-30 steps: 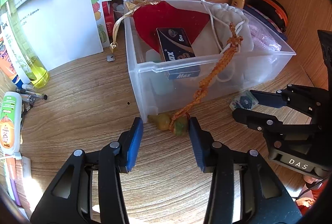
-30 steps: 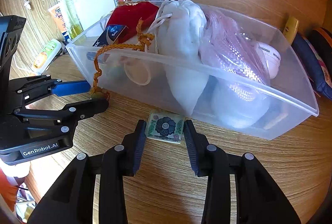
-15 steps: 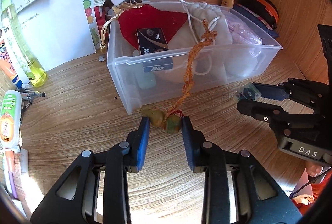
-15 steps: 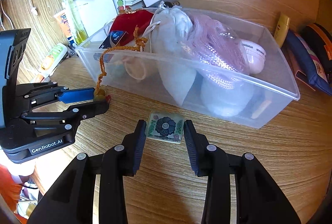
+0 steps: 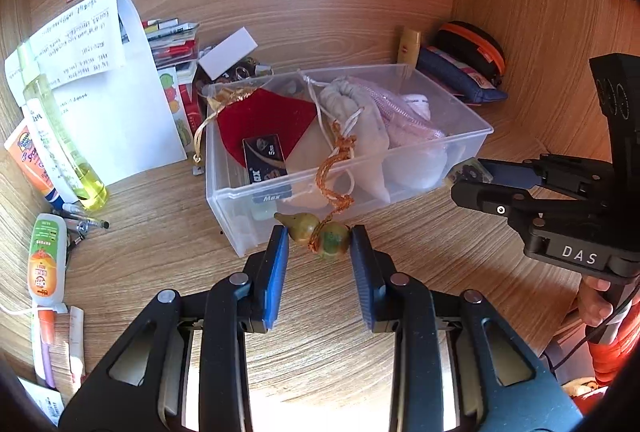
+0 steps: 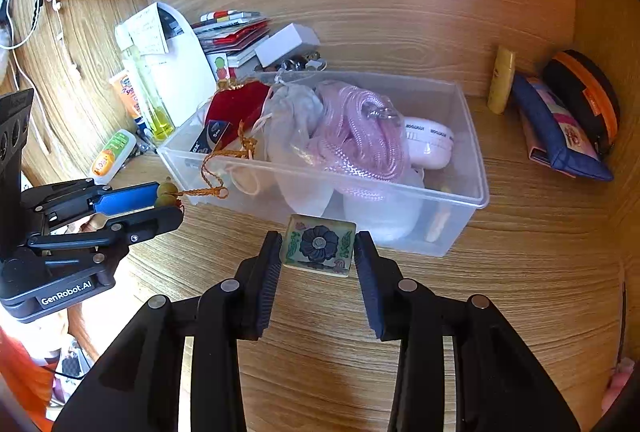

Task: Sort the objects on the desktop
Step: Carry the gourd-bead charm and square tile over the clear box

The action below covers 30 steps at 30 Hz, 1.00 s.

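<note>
Tilting downward toward the wooden desk [image 5: 120,272], with left gripper [image 5: 318,244] clenched on a gourd charm [image 5: 320,230] held clear of the desk, its orange cord [image 5: 332,168] trailing up over the front rim of the clear bin [image 6: 460,228]. Right gripper [image 6: 318,248] clenched on a flowered tile [image 6: 319,243], just in front of the bin's wall. Open desk near both grippers; bottles [image 5: 64,136], papers [image 5: 120,112] and pouches [image 6: 560,128] crowding the wooden back and side walls.

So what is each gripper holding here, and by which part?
Left gripper: the gourd charm, clamped end to end. Right gripper: the floral tile, by its two opposite side edges.
</note>
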### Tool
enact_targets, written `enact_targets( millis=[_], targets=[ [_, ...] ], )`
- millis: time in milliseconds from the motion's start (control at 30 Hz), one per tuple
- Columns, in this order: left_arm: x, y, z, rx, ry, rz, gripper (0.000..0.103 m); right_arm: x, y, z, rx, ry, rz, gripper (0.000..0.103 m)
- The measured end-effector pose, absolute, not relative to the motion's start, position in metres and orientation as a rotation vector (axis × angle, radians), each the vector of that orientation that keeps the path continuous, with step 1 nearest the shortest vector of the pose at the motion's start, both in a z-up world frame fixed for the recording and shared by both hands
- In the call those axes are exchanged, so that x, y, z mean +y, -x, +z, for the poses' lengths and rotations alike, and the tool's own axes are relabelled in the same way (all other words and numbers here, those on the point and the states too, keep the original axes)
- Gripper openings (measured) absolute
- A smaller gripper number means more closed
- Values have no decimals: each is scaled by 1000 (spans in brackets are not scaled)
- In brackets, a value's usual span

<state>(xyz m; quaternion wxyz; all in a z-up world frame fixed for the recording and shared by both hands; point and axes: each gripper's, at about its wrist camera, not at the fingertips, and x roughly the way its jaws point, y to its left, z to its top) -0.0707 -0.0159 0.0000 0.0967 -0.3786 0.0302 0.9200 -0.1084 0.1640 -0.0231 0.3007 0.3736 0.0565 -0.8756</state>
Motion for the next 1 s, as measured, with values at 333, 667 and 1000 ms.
enact_targets(
  millis=[333,667,1000],
  targets=[
    [-11,76,29,62,1006,2755,31,182,119,-2,122,-934,-2384,34],
    [-17,102,35,24,996,2793,31,193,146,2,111,-930,-2436,34],
    [-18,134,11,22,1105,2785,31,191,173,-13,115,-989,-2433,34]
  ],
)
